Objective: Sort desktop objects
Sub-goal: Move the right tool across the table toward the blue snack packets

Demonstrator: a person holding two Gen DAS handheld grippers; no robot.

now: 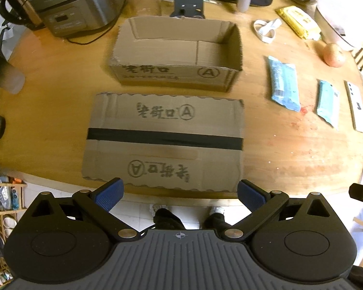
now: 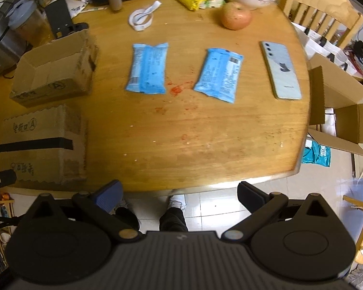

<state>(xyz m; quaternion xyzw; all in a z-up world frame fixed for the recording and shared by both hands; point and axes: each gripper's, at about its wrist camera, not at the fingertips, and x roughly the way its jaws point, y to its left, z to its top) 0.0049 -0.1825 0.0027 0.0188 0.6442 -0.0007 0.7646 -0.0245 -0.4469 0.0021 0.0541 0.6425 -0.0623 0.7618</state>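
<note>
Hovering at the table (image 2: 205, 130) edge, left tool (image 1: 180, 193) spread wide, right tool (image 2: 180, 193) likewise, both empty

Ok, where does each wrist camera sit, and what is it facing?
Left wrist: behind the open left tongs at the table edge, facing the open box and cardboard lid; legs below.
Right wrist: behind the open right tongs, facing two blue packets and phone; legs below.
Shared: box, lid, packets, phone, apple.
</note>
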